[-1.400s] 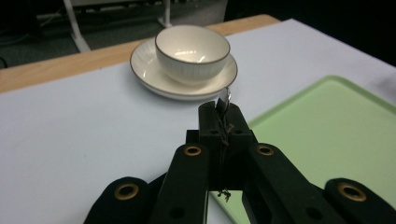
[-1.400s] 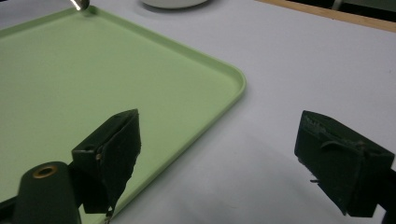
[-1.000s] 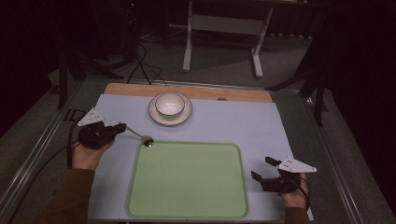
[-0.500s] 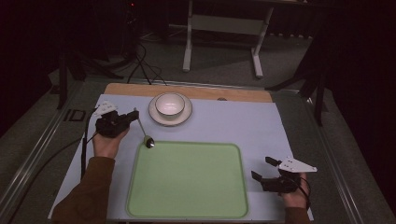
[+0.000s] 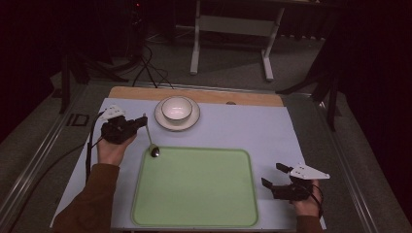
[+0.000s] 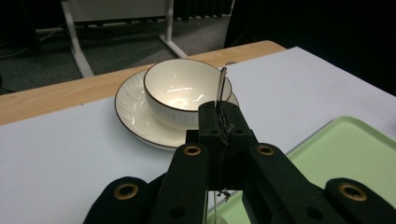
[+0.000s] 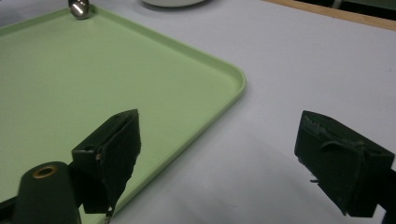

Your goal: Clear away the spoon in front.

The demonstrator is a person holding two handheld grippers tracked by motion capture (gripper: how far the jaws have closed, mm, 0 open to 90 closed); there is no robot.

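A person's left gripper (image 5: 142, 122) is clamped on the thin handle of a metal spoon (image 5: 151, 144), its jaws pressed together around it. The spoon slants down to the right, and its round head rests at the far left corner of a pale green tray (image 5: 194, 213). Just to the right of that gripper, at the far side of the table, a white bowl (image 5: 177, 108) sits on a white saucer (image 5: 163, 121). The right gripper (image 5: 272, 177) rests near the tray's near right corner, jaws wide apart and holding nothing.

The work in hand looks like carrying the spoon, perhaps towards the bowl. To do it well, the grip should stay firm on the narrow handle, the spoon should lift clear of the tray's rim before swinging across, and it should come down gently so the bowl does not shift.

A light blue-grey mat (image 5: 252, 126) covers a wooden table (image 5: 252, 98). The room beyond is dark, with cables on a grey floor and a white metal stand (image 5: 228, 43).
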